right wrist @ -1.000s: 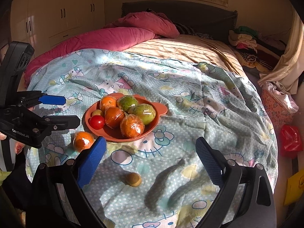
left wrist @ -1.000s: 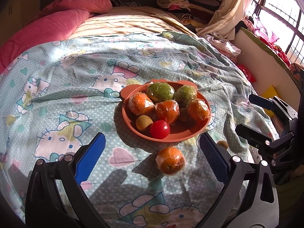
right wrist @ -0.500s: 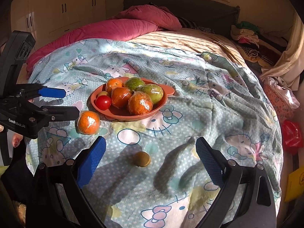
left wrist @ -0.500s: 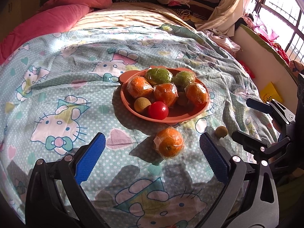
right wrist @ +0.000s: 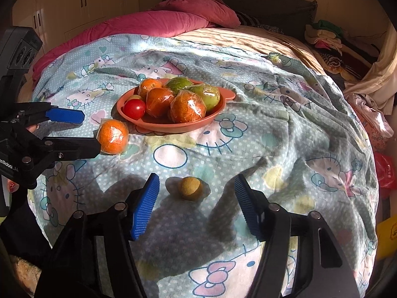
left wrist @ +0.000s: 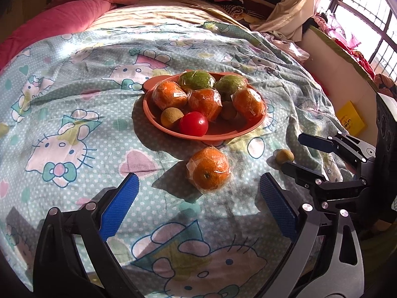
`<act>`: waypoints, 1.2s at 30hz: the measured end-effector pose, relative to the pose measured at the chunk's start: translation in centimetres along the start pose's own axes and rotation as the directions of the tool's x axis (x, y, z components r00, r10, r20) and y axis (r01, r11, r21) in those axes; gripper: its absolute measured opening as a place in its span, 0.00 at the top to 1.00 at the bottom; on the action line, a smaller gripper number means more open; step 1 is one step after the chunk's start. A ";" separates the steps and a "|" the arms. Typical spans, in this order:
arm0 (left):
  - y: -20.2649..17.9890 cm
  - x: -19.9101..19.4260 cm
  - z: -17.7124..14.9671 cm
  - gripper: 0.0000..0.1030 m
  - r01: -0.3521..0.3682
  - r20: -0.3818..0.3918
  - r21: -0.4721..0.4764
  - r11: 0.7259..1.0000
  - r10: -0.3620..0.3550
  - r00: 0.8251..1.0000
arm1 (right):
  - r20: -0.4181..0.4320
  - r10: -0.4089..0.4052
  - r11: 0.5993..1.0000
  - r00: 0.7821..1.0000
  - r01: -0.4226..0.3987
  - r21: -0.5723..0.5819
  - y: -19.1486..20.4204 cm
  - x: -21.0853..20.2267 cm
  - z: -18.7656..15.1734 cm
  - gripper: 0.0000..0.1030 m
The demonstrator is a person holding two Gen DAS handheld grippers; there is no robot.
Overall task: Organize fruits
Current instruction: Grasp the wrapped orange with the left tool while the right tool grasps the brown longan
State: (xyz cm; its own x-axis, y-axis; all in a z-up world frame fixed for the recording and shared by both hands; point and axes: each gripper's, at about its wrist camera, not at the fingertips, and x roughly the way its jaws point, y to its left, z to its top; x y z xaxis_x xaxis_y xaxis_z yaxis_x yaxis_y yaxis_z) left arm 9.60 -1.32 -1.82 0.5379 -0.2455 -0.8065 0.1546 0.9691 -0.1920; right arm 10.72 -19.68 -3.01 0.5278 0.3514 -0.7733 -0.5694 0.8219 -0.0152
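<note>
Fruits: Positions, Orientation and Gripper Status

Fruits sit in two groups on a pale blue, cat-print cotton bedsheet (right wrist: 285, 134). A shallow, round, salmon-orange plastic plate (right wrist: 158, 125) holds film-wrapped oranges, two film-wrapped green citrus fruits, a smooth glossy red tomato (right wrist: 134, 108) and small tan round fruits.

Outside the plate, a film-wrapped orange (left wrist: 209, 168) lies just beside the plate's near rim, stem end facing the left camera; being near-spherical, it has no clear long axis. A small, matte, tan round fruit (right wrist: 189, 188) lies well apart from the plate.

Left gripper (left wrist: 197, 207): ribbed blue pads spread wide, empty, orange ahead of them.

Right gripper (right wrist: 197, 204): jaws have just been closing, pads apart, tan fruit ahead between them, untouched.
</note>
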 end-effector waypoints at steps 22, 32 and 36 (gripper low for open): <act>-1.3 2.6 0.4 0.67 0.026 -0.040 0.046 0.999 -0.024 0.999 | -0.008 0.118 0.991 0.993 -0.117 0.058 -1.1 0.7 -0.4 0.79; -1.2 1.0 0.8 0.68 0.052 -0.017 0.038 0.998 -0.052 0.999 | 0.023 0.130 0.989 0.991 -0.132 0.070 -1.4 -0.3 0.0 0.79; -1.4 -0.2 1.5 0.68 0.061 0.011 0.042 0.997 -0.061 0.998 | 0.035 0.126 0.989 0.991 -0.128 0.076 -1.6 -0.7 0.3 0.79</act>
State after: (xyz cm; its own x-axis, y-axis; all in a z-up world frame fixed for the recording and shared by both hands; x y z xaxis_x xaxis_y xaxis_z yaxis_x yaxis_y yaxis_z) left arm 10.53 -2.64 -0.57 0.5362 -0.3047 -0.7872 0.2213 0.9507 -0.2172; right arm 11.51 -21.11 -2.26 0.4734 0.4674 -0.7466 -0.5832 0.8015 0.1321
